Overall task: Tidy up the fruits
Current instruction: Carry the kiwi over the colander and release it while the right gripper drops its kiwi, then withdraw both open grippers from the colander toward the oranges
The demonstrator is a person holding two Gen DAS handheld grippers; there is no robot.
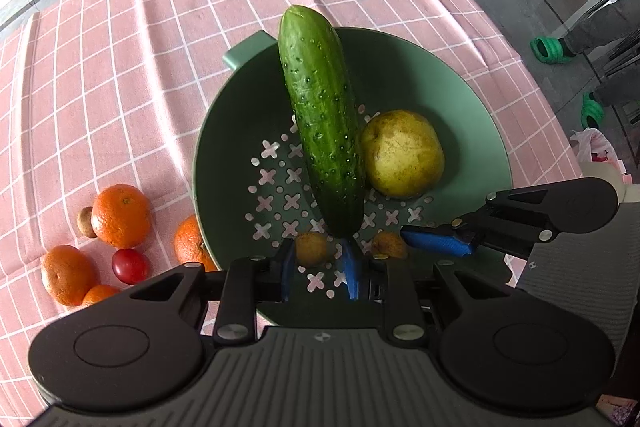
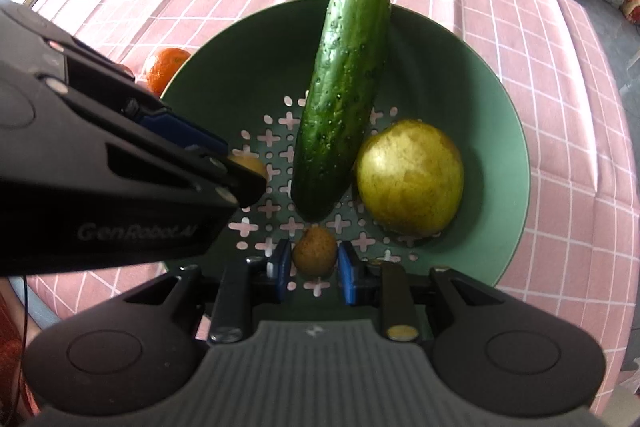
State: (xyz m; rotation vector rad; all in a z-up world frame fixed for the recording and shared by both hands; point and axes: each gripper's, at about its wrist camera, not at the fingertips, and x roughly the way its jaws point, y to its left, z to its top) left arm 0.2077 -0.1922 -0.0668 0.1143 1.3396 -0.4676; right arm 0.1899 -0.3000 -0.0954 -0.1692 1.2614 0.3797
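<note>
A green colander bowl holds a cucumber, a yellow pear and two small brown-yellow fruits. My left gripper hangs over the bowl's near side with one small fruit between its blue fingers; the jaws look parted around it. My right gripper has the other small fruit between its fingers, also with small gaps. The right gripper's blue finger shows in the left wrist view by that fruit.
Left of the bowl on the pink checked cloth lie several oranges, a red tomato and a small brown fruit. One orange shows in the right view. The table edge is at the far right.
</note>
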